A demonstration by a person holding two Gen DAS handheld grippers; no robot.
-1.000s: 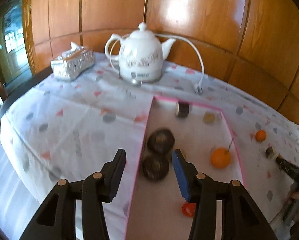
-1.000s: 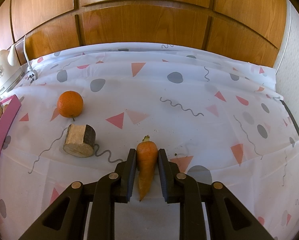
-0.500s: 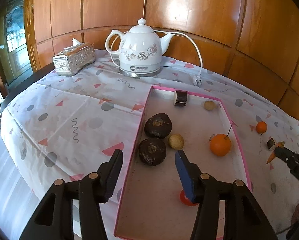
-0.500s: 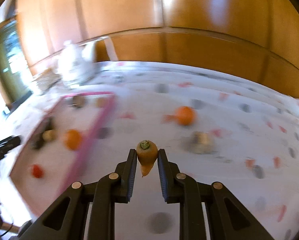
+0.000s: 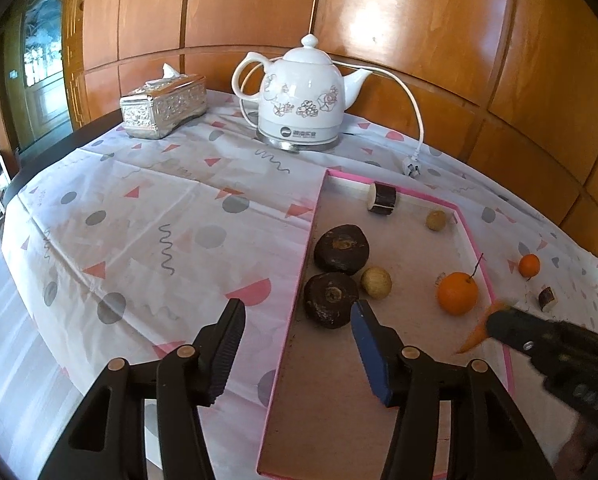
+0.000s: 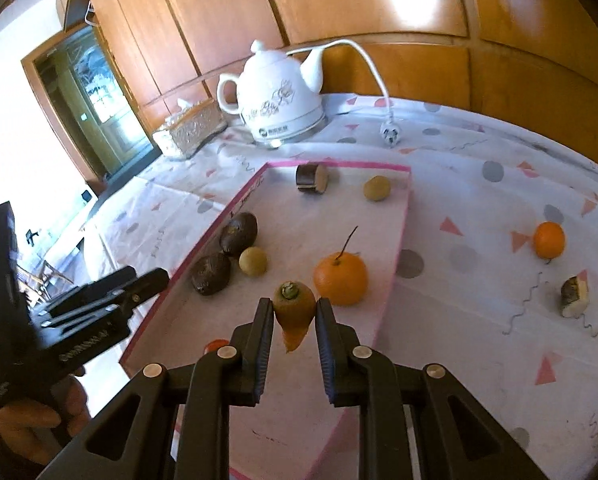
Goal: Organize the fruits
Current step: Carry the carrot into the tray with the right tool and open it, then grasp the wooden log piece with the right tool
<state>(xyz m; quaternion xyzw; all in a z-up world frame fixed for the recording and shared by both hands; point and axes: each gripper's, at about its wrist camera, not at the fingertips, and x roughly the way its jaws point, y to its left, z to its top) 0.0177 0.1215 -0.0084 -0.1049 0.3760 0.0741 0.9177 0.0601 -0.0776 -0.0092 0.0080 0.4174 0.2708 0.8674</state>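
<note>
my right gripper (image 6: 290,322) pinches the carrot (image 6: 293,308) over the tray (image 6: 402,236); let go carelessly and it rolls into the orange (image 6: 341,278). left gripper (image 5: 297,350) gapes, empty.

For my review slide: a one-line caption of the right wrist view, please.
Right claw shut on a carrot, held over the pink-rimmed tray near an orange.

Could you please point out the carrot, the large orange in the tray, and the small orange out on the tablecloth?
carrot (image 6: 294,303): right wrist view, on its thick top end between the pads.
large orange (image 6: 341,279): right wrist view, middle of its peel.
small orange (image 6: 549,239): right wrist view, centre of the fruit.
</note>
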